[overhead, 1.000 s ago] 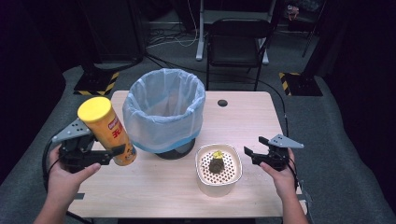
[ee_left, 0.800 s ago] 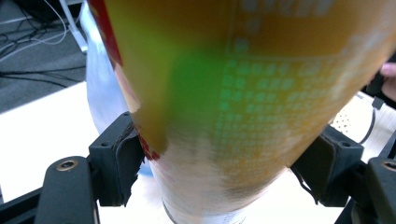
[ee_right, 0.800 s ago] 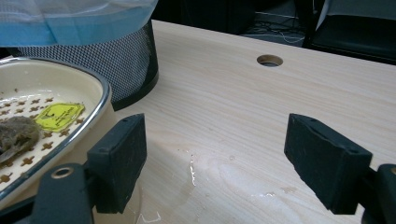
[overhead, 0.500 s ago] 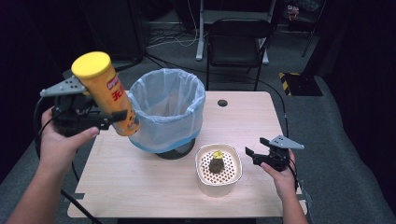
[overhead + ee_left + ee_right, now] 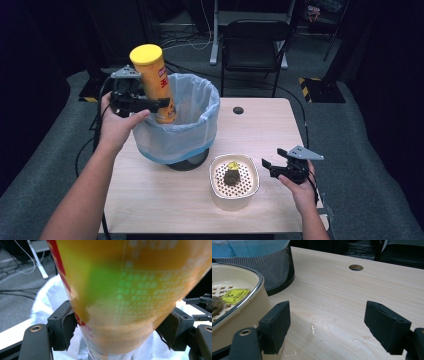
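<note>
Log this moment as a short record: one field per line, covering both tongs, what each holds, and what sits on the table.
left tongs: shut on the chip can, held tilted over the bin's rim
right tongs: open, holding nothing, beside the white basket
bin: black mesh, blue liner, on the table
white basket: perforated, holds a dark lump and a yellow tag

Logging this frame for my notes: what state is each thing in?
Can: lid on, tilted, held over the bin.
Left tongs: shut on can.
Right tongs: open, empty.
Bin: upright, bag-lined.
Bowl: upright, holds a dark lump and a yellow scrap.
</note>
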